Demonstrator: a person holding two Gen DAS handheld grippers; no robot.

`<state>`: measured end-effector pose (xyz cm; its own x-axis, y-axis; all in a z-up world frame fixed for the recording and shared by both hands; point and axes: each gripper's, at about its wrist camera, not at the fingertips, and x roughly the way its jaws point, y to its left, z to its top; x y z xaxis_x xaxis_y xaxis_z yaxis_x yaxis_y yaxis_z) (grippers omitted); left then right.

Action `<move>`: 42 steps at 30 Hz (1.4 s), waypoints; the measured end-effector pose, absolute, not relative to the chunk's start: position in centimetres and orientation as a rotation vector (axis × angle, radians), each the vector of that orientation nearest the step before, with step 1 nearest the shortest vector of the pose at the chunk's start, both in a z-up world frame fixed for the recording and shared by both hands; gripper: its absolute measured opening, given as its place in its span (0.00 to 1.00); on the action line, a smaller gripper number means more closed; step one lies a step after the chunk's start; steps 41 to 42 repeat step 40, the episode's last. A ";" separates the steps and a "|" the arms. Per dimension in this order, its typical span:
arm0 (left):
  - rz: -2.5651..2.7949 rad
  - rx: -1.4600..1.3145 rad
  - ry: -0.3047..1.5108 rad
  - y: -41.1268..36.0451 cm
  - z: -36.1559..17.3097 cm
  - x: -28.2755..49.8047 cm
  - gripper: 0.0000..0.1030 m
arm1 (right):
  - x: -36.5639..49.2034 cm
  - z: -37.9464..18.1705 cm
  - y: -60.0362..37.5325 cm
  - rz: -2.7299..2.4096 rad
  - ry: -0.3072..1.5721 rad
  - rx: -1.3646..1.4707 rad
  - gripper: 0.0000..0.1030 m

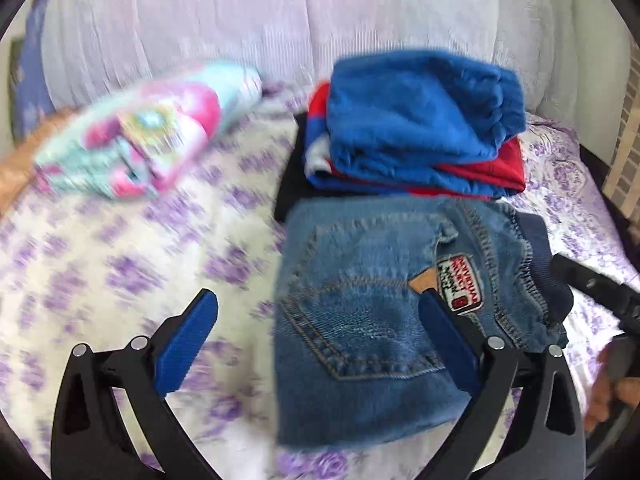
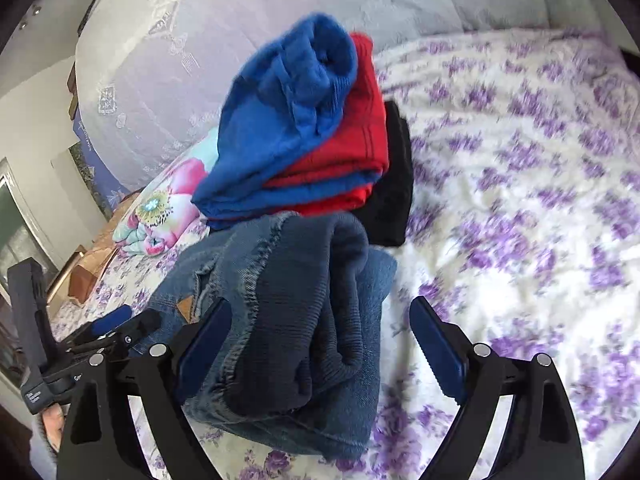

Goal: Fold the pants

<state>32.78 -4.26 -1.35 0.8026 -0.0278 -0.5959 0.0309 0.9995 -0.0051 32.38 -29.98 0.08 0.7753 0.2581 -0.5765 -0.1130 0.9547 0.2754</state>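
Small blue denim pants (image 1: 372, 312) lie folded on the flowered bedspread (image 1: 120, 264), back pocket and label up, dark ribbed waistband at the right. My left gripper (image 1: 320, 324) is open, its right finger over the denim and its left finger over the bedspread. In the right wrist view the same folded pants (image 2: 288, 340) lie with the dark waistband toward me. My right gripper (image 2: 320, 332) is open, its fingers on either side of the waistband end, holding nothing. The left gripper (image 2: 116, 328) also shows at the left of that view.
A pile of folded clothes, blue fleece (image 1: 420, 116) over red and black, sits just behind the jeans. A folded pink and turquoise flowered garment (image 1: 140, 140) lies at the far left. A pale quilted headboard (image 1: 280, 12) stands behind. The bed's edge and a room wall (image 2: 36, 152) lie to the left.
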 end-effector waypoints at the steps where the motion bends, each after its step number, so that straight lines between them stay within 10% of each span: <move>1: -0.004 0.032 0.598 -4.6 -0.3 31.8 0.95 | 31.0 1.5 -29.7 0.168 0.598 0.203 0.97; 10: 0.071 0.095 0.476 -7.3 6.3 27.9 0.95 | 25.4 7.4 -27.2 -0.007 0.416 0.074 0.97; 42: 0.051 0.043 0.523 -6.6 1.2 26.2 0.95 | 23.4 2.3 -24.8 0.072 0.500 0.050 0.97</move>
